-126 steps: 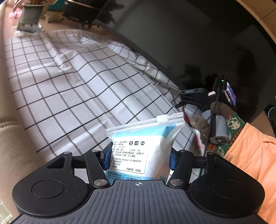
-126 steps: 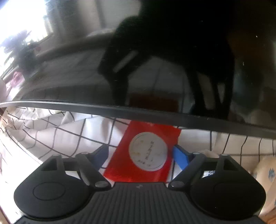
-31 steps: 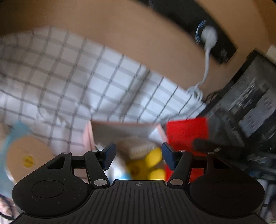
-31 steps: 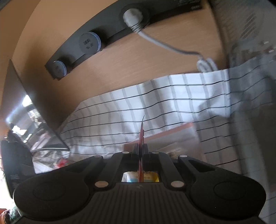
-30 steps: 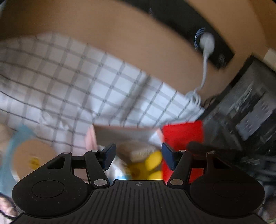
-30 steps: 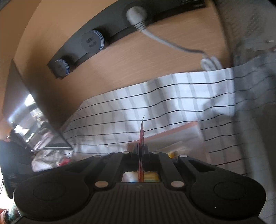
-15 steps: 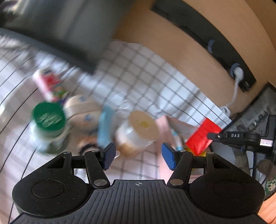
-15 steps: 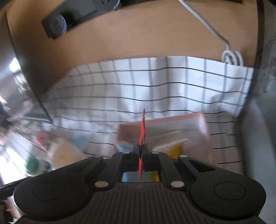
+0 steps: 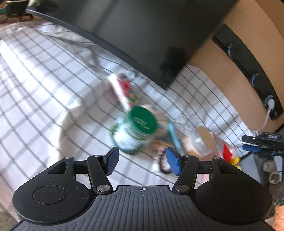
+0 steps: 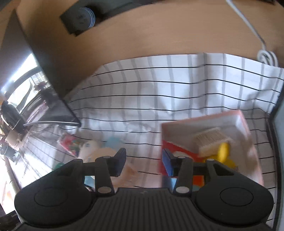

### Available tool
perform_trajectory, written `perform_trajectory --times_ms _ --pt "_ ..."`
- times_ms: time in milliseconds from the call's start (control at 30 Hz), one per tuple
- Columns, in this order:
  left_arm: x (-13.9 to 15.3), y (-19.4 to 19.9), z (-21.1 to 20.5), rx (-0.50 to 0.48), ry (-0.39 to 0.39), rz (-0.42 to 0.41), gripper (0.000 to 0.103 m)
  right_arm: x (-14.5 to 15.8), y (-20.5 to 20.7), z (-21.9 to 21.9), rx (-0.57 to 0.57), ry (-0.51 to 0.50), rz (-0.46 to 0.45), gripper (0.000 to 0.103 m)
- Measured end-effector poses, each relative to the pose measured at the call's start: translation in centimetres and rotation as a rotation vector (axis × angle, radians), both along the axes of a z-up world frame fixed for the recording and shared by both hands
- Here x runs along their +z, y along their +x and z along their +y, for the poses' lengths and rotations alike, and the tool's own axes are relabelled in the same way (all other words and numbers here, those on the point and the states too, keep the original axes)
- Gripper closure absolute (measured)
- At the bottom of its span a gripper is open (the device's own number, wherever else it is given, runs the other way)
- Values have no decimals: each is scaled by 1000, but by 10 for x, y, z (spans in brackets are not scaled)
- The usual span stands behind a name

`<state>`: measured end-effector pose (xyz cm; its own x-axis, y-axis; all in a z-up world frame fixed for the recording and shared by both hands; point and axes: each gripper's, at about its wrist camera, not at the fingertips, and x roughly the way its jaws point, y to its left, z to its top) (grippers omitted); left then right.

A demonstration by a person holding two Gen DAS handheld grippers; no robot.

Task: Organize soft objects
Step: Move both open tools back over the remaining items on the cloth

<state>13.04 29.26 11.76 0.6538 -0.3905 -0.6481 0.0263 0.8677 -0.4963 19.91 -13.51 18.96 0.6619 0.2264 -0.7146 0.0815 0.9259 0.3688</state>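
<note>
From the left wrist camera, the left gripper (image 9: 142,160) stands with its blue pads wide apart and nothing between them. Just beyond, at 12 o'clock, one jar (image 9: 135,132) with a green lid stands blurred on the checked cloth (image 9: 44,92). At 1 o'clock from the jar lies a light blue strip (image 9: 174,138), and past it one clear tub with a tan lid (image 9: 204,140), tipped on its side. At 11 o'clock from the jar, further off, lies one red and white packet (image 9: 124,92). At 3 o'clock, near the frame's edge, the right gripper (image 9: 255,144) shows only as dark bars with a blue pad.

From the right wrist camera, that gripper (image 10: 143,163) has its jaws opening, with bare cloth showing between them. The red packet (image 10: 179,151) lies flat, just at the right pad, in the near corner of the pink box (image 10: 239,117), which sits at 2 o'clock. Inside the box are one pale bristly block (image 10: 210,138) and yellow pieces (image 10: 223,151), too smeared to count. At 10 o'clock a blurred heap of soft packs (image 10: 92,147) lies on the cloth. Furthest, at 12 o'clock, runs the wooden wall with one black socket strip (image 10: 79,16); one white cable (image 10: 266,55) coils at 2 o'clock.
</note>
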Motion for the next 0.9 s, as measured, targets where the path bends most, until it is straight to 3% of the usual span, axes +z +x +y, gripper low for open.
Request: perform_trajectory --times_ms 167,400,467,533,633,733,900 --pt "18 8 43 20 66 -42 40 19 14 80 72 6 -30 58" --pt "73 19 105 95 180 -179 40 73 39 194 205 43 -168 57" --pt "80 21 119 119 195 -184 40 86 41 213 244 22 -203 55" --pt "81 24 126 129 194 -175 40 97 43 227 291 -16 -234 47" --pt "72 31 125 122 160 -138 40 102 39 226 345 -89 -252 43" --pt "58 37 110 79 115 -98 40 95 30 197 360 -162 -238 43" --pt "37 34 65 -18 38 -47 40 55 0 93 227 -309 -149 43"
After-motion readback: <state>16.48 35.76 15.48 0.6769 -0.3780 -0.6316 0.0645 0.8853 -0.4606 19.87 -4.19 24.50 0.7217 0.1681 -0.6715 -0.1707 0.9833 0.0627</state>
